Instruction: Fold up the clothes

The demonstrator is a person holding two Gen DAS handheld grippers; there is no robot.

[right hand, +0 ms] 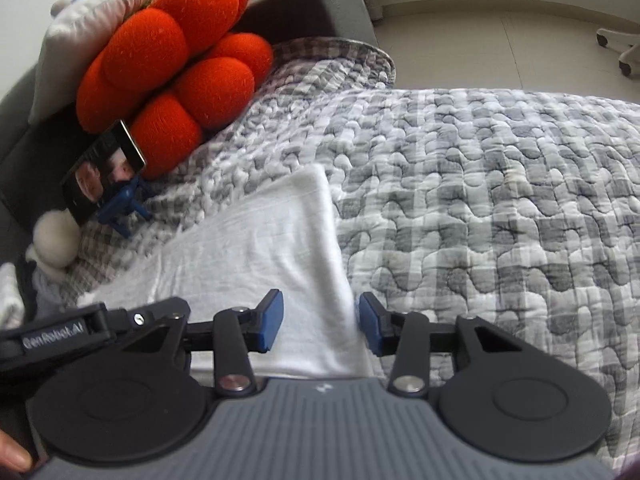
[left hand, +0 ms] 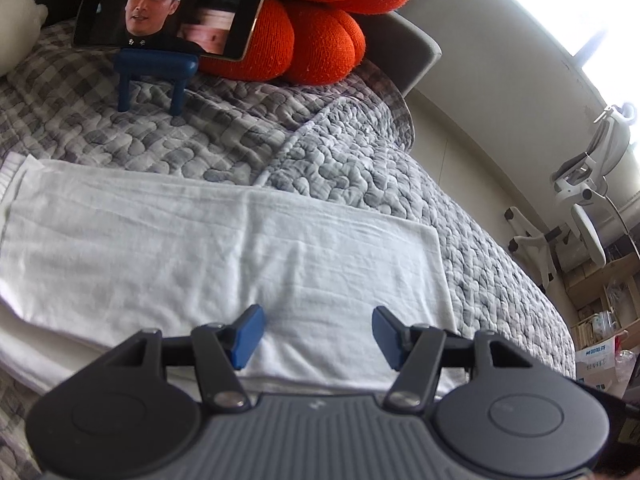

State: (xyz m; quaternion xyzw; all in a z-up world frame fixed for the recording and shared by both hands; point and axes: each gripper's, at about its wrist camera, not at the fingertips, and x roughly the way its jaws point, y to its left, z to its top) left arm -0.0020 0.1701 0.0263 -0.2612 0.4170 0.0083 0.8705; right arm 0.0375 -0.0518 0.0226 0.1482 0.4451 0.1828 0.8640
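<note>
garment: a white folded cloth (left hand: 224,248) lies flat on the grey checked quilt (left hand: 360,152), filling the middle and left of the left wrist view

left gripper (left hand: 318,336): released, blue pads spread wide just above the cloth's near edge, nothing pinched

right gripper (right hand: 320,326): released, pads straddling the cloth's right edge at lower centre, cloth between them, not pressed

backdrop: phone (left hand: 168,16) on a blue stand (left hand: 154,76) at upper left, against an orange knotted cushion (left hand: 320,32)

upper right: white office chair (left hand: 580,200) on the floor
</note>
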